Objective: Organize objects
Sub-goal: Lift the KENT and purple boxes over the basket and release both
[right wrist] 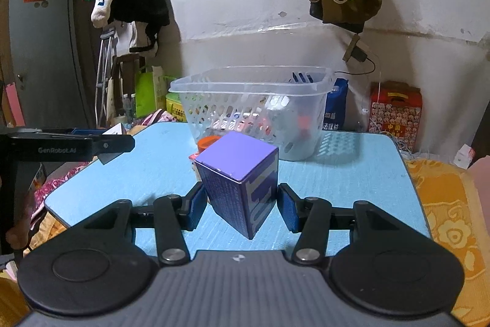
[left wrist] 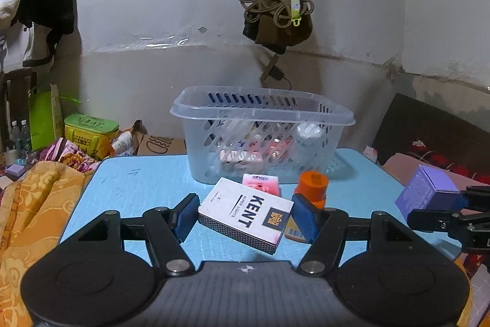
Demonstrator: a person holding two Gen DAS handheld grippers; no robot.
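Left wrist: fingers (left wrist: 301, 213) pinch flat cardboard pack (left wrist: 245, 218).

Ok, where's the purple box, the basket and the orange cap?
purple box (right wrist: 235, 155), right wrist view, its top face.
basket (left wrist: 263, 109), left wrist view, its front rim.
orange cap (left wrist: 312, 184), left wrist view, its side.

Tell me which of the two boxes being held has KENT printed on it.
The flat white box between the left gripper's fingers, marked KENT Super Lights. The box in the right gripper is a purple cube-like carton.
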